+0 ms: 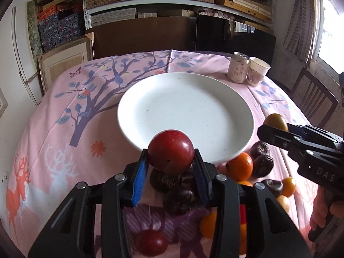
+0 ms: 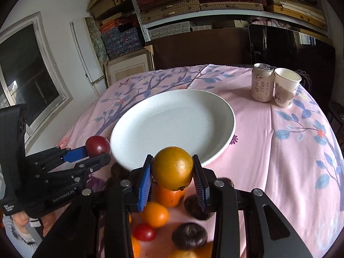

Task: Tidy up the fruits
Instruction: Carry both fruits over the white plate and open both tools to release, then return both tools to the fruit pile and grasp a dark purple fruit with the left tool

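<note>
Both tools loaded, fruit pinched between blue pads so each can be carried to plate [image 1: 185, 111], which is bare.

Left tool [image 1: 171, 167] clamped on red plum [image 1: 171, 151], at plate's near rim.

Right tool [image 2: 172, 177] clamped on yellow-orange fruit [image 2: 172, 167], also at near rim.

Both angled downward, side by side, above remaining fruit pile [image 2: 154, 214] on desk [image 2: 279, 150].

Judgement: carry phase, release next.
</note>
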Action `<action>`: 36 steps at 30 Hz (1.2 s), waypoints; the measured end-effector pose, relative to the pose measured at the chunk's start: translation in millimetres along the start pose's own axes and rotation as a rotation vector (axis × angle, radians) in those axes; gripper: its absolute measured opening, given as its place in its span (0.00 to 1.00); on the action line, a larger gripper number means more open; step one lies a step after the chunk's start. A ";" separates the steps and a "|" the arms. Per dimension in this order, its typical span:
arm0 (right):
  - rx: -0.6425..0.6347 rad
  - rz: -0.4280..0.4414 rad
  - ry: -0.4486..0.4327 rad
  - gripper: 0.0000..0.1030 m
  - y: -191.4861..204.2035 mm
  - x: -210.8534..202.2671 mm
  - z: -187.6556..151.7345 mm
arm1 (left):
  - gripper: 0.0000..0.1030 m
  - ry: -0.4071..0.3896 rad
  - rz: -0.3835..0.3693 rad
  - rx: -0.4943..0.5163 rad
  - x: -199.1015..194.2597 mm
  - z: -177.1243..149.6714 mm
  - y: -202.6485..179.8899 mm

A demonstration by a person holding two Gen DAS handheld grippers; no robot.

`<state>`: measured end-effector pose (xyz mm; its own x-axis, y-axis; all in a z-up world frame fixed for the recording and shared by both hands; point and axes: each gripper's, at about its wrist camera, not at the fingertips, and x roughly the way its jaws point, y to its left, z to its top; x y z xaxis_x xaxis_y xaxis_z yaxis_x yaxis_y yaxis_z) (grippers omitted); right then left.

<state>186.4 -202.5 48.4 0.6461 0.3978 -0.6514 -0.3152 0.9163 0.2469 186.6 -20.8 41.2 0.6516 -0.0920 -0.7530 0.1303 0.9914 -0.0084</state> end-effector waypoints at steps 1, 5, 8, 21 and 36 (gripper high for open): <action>0.014 -0.002 0.013 0.35 -3.7 11.9 5.4 | 0.39 0.005 -0.002 -0.009 7.8 4.1 1.5; 0.077 0.026 0.033 0.37 -17.4 38.8 12.8 | 0.39 0.012 -0.044 -0.044 26.1 11.4 9.9; 0.063 0.018 0.033 0.45 -19.8 42.9 11.5 | 0.47 -0.001 -0.038 -0.024 27.9 10.4 10.7; -0.086 -0.009 0.036 0.45 1.4 7.0 -27.6 | 0.58 -0.013 0.018 -0.057 4.4 -19.6 34.6; -0.165 -0.035 0.130 0.45 17.2 38.5 -30.0 | 0.64 0.045 0.034 -0.023 13.8 -34.4 31.9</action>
<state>184.9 -172.9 6.0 0.5670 0.3467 -0.7472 -0.4103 0.9054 0.1089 174.1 12.8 7.9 0.6208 -0.0540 -0.7821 0.0909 0.9959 0.0033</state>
